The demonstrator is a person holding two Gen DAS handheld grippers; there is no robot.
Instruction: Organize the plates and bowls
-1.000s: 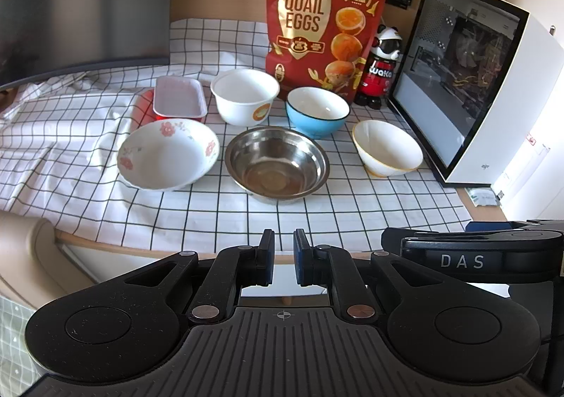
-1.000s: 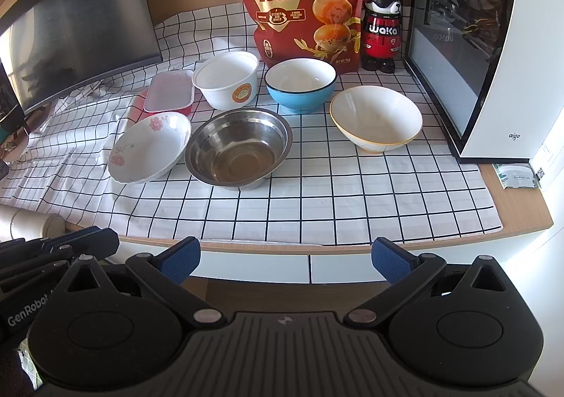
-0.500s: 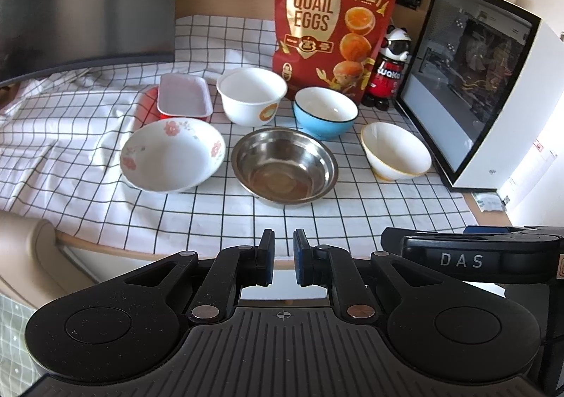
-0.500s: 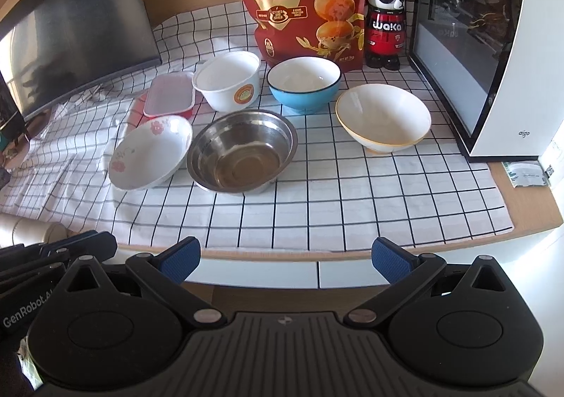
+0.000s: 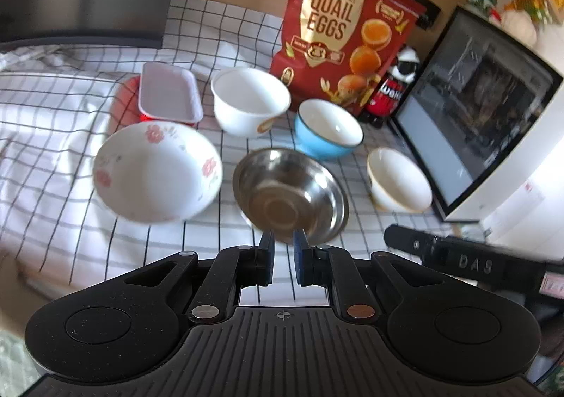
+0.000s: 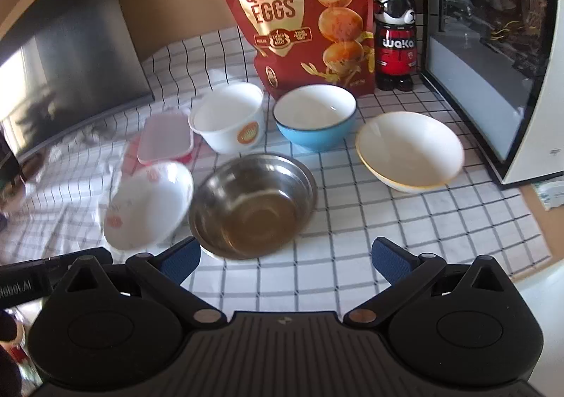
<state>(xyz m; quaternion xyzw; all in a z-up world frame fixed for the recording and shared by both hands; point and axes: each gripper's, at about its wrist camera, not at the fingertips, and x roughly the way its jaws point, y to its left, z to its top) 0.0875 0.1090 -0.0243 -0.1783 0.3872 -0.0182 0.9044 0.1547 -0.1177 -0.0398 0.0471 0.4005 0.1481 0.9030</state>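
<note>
steel bowl (image 5: 290, 194): shiny metal, round, shallow; centre of checked cloth (image 6: 370, 238) on surface.
floral bowl (image 5: 157, 171): glossy white ceramic, just left of steel bowl.
blue bowl (image 6: 315, 122) & white cup-bowl (image 6: 229, 122): behind steel bowl.
cream bowl (image 6: 409, 152): wide, to steel bowl's right, apart.
my left tongs (image 5: 283, 249): closed, holding nothing, near steel bowl's front rim.
my right tongs (image 6: 285, 259): wide apart, empty.
room: bare cloth right-front of steel bowl.

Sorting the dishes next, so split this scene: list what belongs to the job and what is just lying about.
Job:
floral bowl
steel bowl
blue bowl
white cup-shaped bowl
yellow-rimmed white bowl
pink rectangular dish

Lying about:
quail eggs bag
panda bottle
computer case
monitor
</note>
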